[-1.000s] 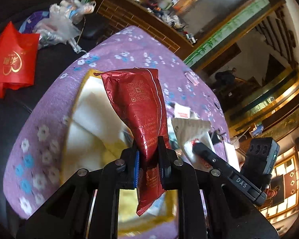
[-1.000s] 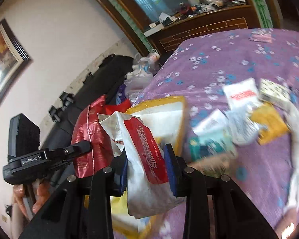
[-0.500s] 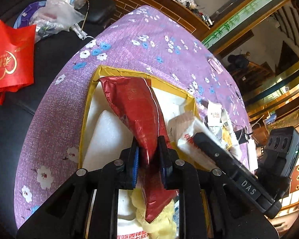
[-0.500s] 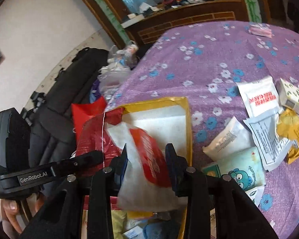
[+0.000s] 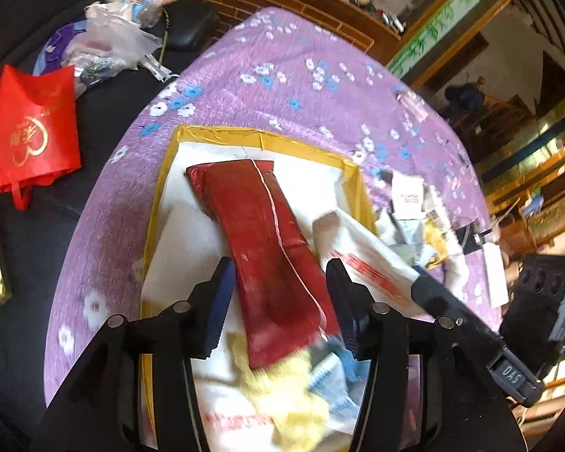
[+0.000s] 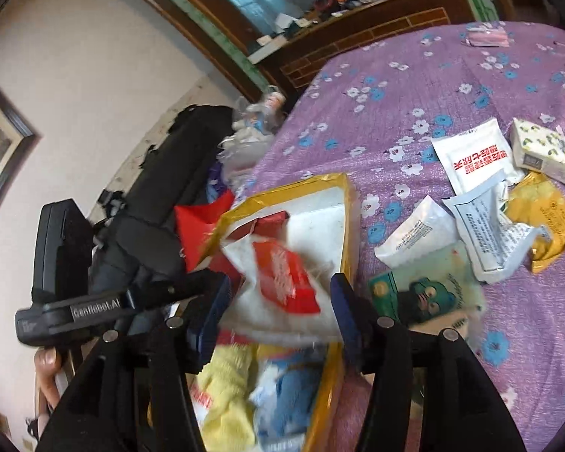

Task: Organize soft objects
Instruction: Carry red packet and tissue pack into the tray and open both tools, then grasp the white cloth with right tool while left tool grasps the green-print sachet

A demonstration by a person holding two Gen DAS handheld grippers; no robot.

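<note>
A yellow-rimmed box [image 5: 162,188] lined in white sits on the purple flowered cloth. A dark red foil packet [image 5: 260,241] lies in it, between the spread fingers of my open left gripper [image 5: 278,301]. My open right gripper [image 6: 278,309] hovers over the same box [image 6: 344,218], with a white packet with a red label [image 6: 282,286] loose between its fingers. That packet also shows in the left wrist view [image 5: 361,256]. A yellow cloth [image 6: 226,395] and a blue soft item [image 6: 290,388] lie in the box's near end.
Several loose packets lie on the cloth right of the box: a white one with red print [image 6: 471,158], a green cartoon tissue pack [image 6: 429,293], a yellow pouch [image 6: 546,222]. A red bag [image 5: 30,132] and plastic bags [image 5: 109,41] lie on the dark seat left of the table.
Both grippers have opened over the box. The red foil packet and the white packet have dropped from the fingers into the box.
</note>
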